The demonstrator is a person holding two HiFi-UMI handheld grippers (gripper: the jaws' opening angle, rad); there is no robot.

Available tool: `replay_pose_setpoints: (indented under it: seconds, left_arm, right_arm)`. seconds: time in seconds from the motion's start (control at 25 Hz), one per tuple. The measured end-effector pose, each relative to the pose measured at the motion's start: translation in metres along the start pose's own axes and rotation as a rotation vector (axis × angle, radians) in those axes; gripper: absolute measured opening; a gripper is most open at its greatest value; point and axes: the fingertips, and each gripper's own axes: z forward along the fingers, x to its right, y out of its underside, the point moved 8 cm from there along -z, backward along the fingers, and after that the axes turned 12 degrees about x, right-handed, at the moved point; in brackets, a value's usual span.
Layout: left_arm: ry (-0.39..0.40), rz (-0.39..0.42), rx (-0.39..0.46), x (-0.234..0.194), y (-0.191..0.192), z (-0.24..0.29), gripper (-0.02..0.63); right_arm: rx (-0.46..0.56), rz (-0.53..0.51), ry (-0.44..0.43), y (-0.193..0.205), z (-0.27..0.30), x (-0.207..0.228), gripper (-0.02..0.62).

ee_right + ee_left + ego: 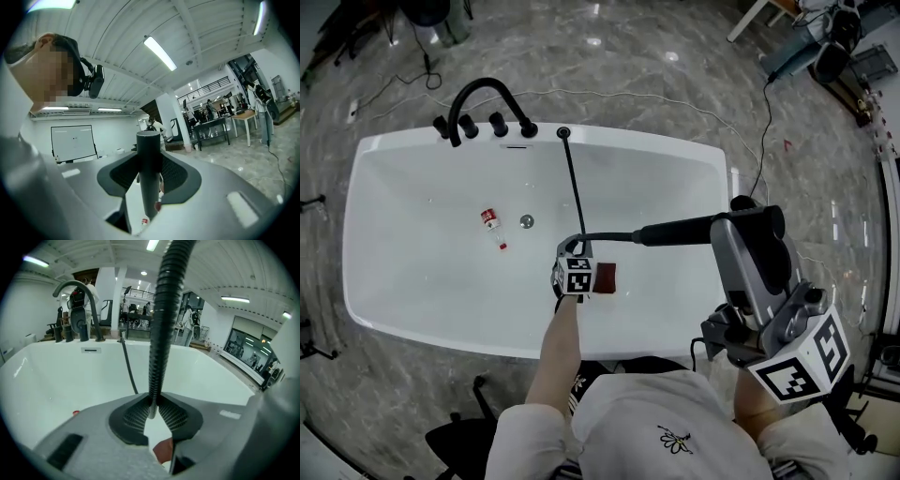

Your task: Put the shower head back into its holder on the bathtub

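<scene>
A: While both claws are busy over the bathtub [403, 150], where is the shower head?

B: The black shower head [675, 230] lies level above the bathtub's right end, near its near rim. The right claw [149, 173] is clamped on its handle, and the dark cylinder stands between the two pads.

A: And the other claw?

B: The left claw [153, 409] reaches down inside the bathtub, close to the near rim. It is closed on the ribbed black hose [574, 187], which is pinched between the pad tips.

A: Why take hold of the hose at all?

B: Probably to manage the slack. The hose runs from the holder [563, 133] on the far rim, down across the bathtub floor, then bends at the left claw towards the shower head. Holding that bend likely keeps the hose from dragging or kinking as the head travels.

A: Where is the holder exactly?

B: It is a small round socket on the far rim, just right of the curved black faucet [487, 94]. It is empty apart from the hose, and well apart from the shower head.

A: Anything else in the bathtub?

B: A small bottle [492, 225] with a red cap lies on the floor left of the hose, and a reddish-brown square [605, 277] sits just right of the left claw.
</scene>
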Motion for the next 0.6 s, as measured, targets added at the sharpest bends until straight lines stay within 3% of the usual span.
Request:
replay_pose_setpoints:
  seconds: [0.16, 0.36, 0.6]
  left_arm:
    - [-0.067, 0.02, 0.119, -0.014, -0.038, -0.014, 0.058]
    - [-0.205, 0.045, 0.358, -0.047, -0.138, -0.047, 0.058]
    - [-0.216, 0.147, 0.676, -0.038, -0.267, -0.089, 0.058]
  right_arm:
    - [0.062, -0.013, 0.033, -0.011, -0.016, 0.003, 0.138]
    - [0.131, -0.048, 0.068, -0.036, -0.046, 0.009, 0.138]
    - [0.222, -0.081, 0.081, -0.05, -0.065, 0.016, 0.138]
